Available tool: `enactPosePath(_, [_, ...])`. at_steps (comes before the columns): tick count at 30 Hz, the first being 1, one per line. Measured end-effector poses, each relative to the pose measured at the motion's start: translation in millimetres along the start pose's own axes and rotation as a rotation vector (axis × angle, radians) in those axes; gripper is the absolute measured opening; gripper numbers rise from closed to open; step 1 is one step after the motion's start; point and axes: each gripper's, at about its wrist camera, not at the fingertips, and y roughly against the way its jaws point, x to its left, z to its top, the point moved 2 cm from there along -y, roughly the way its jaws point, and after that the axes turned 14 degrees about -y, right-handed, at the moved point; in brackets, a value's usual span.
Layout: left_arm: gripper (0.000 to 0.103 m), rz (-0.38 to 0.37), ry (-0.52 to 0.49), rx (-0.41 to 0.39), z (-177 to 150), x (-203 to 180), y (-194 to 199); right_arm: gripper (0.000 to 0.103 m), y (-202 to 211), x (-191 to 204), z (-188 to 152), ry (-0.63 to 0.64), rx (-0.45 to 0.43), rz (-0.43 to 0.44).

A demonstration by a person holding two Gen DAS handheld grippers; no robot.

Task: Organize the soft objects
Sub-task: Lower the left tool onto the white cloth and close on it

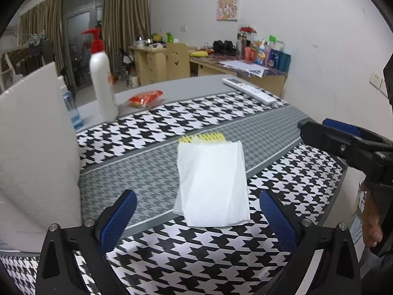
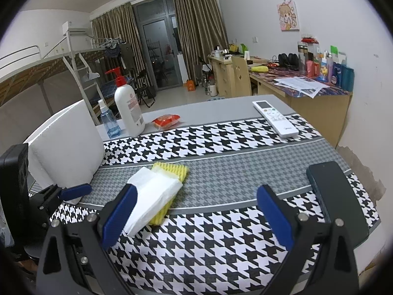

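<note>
A folded white tissue lies on a yellow ribbed sponge on the houndstooth cloth. Both show in the right wrist view too, the tissue over the sponge. My left gripper is open just in front of the tissue, with nothing between its blue pads. My right gripper is open and empty; its left pad sits close beside the tissue's near end. The right gripper also shows at the right edge of the left wrist view, and the left gripper at the left of the right wrist view.
A white cushion stands at the left. Behind it are a blue spray bottle, a white pump bottle, a red snack packet and a white remote. A dark phone lies at the right table edge.
</note>
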Motion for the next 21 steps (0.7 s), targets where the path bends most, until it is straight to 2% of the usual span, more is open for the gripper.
enactPosePath(8, [0.08, -0.023, -0.006, 0.063, -3, -4, -18, 0.099, -6, -4, -1, -0.007, 0.017, 0.006])
enactPosePath(12, [0.067, -0.029, -0.01, 0.085, -4, -6, -23, 0.099, -6, -5, -2, -0.007, 0.021, 0.01])
enactPosePath(18, [0.039, -0.04, -0.017, 0.119, -6, -6, -32, 0.099, -8, -6, -3, -0.013, 0.03, 0.012])
enactPosePath(20, [0.034, -0.038, -0.024, 0.129, -8, -7, -33, 0.099, -8, -6, -3, -0.011, 0.032, 0.013])
enactPosePath(21, [0.027, -0.04, -0.027, 0.131, -8, -8, -33, 0.099, -8, -5, -3, -0.01, 0.032, 0.014])
